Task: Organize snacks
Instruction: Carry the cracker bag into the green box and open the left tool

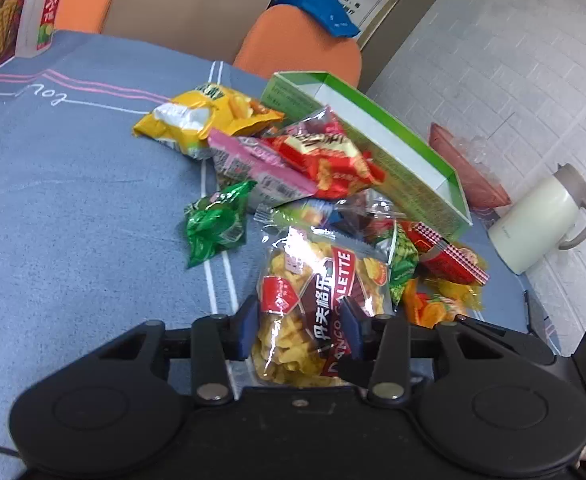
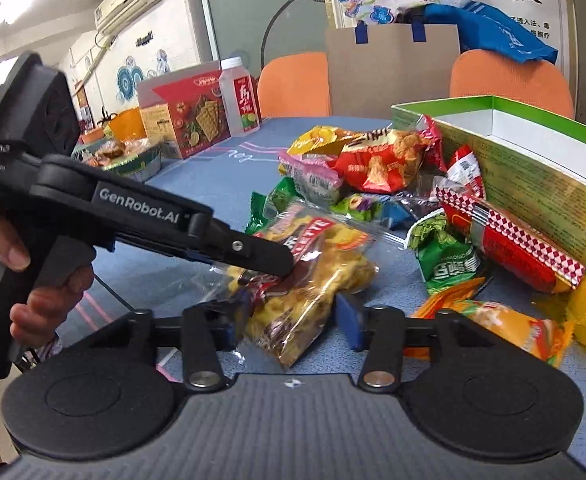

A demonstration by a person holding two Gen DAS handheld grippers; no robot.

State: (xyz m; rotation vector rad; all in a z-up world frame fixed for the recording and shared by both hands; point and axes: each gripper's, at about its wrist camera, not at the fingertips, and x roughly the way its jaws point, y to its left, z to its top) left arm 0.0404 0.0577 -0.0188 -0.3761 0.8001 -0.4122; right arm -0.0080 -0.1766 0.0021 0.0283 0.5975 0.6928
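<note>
A clear bag of yellow chips (image 1: 305, 300) with a dark red label lies at the near end of a heap of snack packets on the blue tablecloth (image 1: 73, 200). My left gripper (image 1: 299, 328) is shut on this bag, both pads pressing its sides. In the right wrist view its finger (image 2: 269, 260) lies over the chip bag (image 2: 313, 272) from the left. My right gripper (image 2: 291, 320) stands open around the bag's near end, the left pad touching it and the right pad a sliver apart. An open green box (image 1: 413, 168) stands behind the heap; the green box (image 2: 533, 176) holds nothing I can see.
Yellow, red, pink and green packets (image 1: 221, 224) lie loose between me and the box. A cream jug (image 1: 541, 220) stands at the right table edge. A red cracker box (image 2: 189, 124) and a bottle (image 2: 241, 96) stand far left. Orange chairs (image 2: 293, 84) sit behind the table.
</note>
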